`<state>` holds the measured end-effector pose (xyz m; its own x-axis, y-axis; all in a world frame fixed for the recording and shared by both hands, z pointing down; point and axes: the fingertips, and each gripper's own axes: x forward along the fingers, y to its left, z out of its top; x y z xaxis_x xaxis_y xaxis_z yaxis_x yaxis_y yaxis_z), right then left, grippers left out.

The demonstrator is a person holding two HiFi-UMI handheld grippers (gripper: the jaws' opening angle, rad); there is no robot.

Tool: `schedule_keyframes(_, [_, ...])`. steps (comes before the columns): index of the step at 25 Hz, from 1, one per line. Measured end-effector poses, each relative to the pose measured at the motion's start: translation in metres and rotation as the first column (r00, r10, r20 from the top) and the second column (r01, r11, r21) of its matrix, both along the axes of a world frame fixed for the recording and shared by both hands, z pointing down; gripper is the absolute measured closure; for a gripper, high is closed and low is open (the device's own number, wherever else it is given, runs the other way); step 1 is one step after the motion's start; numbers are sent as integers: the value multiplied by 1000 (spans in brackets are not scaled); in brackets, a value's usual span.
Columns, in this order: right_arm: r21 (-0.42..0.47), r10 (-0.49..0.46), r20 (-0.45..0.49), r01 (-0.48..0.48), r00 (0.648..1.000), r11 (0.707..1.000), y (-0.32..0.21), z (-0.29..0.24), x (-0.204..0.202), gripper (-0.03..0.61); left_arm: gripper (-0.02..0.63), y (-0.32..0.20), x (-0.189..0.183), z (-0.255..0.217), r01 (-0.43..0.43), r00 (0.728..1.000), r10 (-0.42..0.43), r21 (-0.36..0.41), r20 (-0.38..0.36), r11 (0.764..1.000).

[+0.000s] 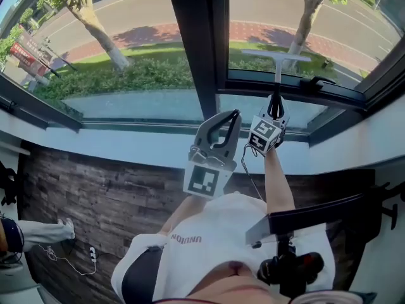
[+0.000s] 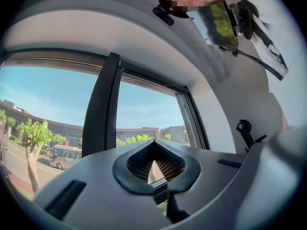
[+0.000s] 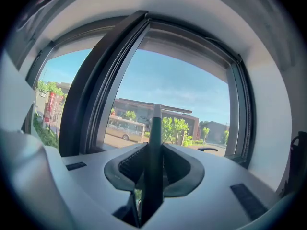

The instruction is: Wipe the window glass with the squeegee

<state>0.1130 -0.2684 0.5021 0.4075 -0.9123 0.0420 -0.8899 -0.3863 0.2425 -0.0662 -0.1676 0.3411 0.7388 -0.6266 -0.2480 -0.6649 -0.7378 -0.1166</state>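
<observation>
The squeegee (image 1: 276, 58) has a pale blade lying flat against the lower part of the right window pane (image 1: 304, 11), and its thin handle runs down into my right gripper (image 1: 275, 108), which is shut on it. In the right gripper view the dark squeegee handle (image 3: 154, 162) stands upright between the closed jaws, in front of the glass. My left gripper (image 1: 233, 120) hovers beside the right one, near the dark centre mullion (image 1: 201, 49). Its jaws are shut and hold nothing (image 2: 154, 169).
A black window handle (image 1: 316, 81) sits on the lower frame just right of the squeegee. The white sill (image 1: 126, 145) runs under both panes. Below are dark wood floor (image 1: 88, 195), a black chair (image 1: 316, 217), a cable with plug (image 1: 92, 254) and someone's leg (image 1: 38, 233).
</observation>
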Motion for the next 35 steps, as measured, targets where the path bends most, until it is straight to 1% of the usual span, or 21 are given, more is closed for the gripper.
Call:
schedule_keyframes(2, [93, 22, -18, -20, 1000, 995, 2, -41, 11, 486, 618, 1, 6, -1, -32, 999, 32, 4, -21, 999])
schedule_keyframes(4, [176, 41, -39, -34, 998, 984, 6, -81, 22, 486, 618, 4, 11, 1, -67, 997, 67, 0, -34, 998])
schedule_keyframes(7, [284, 58, -53, -41, 997, 958, 12, -139, 43, 486, 618, 11, 20, 7, -114, 993, 114, 4, -20, 993])
schedule_keyframes(11, [399, 66, -30, -49, 997, 916, 14, -220, 84, 486, 618, 11, 36, 12, -151, 989, 151, 11, -2, 988])
schedule_keyframes(14, [456, 78, -40, -51, 996, 888, 14, -272, 113, 486, 618, 12, 52, 13, -161, 987, 161, 27, 6, 987])
schedule_keyframes(17, [491, 94, -79, -44, 992, 870, 12, -325, 137, 486, 618, 9, 70, 7, -153, 988, 153, 24, -1, 988])
schedule_keyframes(20, [503, 97, -102, -33, 990, 864, 7, -375, 162, 486, 618, 6, 99, -5, -143, 990, 143, 41, 6, 989])
schedule_keyframes(22, [512, 82, -126, -6, 989, 859, -1, -407, 180, 486, 618, 5, 122, -18, -133, 991, 133, 66, 6, 989])
schedule_keyframes(25, [540, 55, -180, 52, 982, 840, -11, -450, 192, 486, 619, 2, 145, -30, -105, 994, 107, 63, -31, 992])
schedule_keyframes(26, [544, 46, -189, 66, 981, 836, -13, -457, 191, 486, 618, 3, 149, -28, -93, 995, 95, 63, -34, 994])
schedule_keyframes(27, [540, 37, -181, 68, 983, 839, -15, -457, 192, 486, 618, 4, 151, -25, -80, 996, 82, 66, -32, 995])
schedule_keyframes(29, [516, 18, -136, 55, 990, 855, -21, -448, 197, 486, 618, 7, 157, -19, -53, 998, 56, 77, -30, 996])
schedule_keyframes(30, [513, 5, -135, 65, 991, 856, -24, -446, 198, 486, 618, 9, 161, -18, -40, 999, 43, 81, -34, 996])
schedule_keyframes(33, [543, -36, -225, 155, 974, 825, -29, -459, 188, 486, 618, 14, 171, -16, -7, 998, 11, 72, -56, 997])
schedule_keyframes(35, [547, -50, -241, 178, 969, 818, -32, -459, 186, 486, 618, 16, 174, -15, 9, 999, -7, 79, -34, 997])
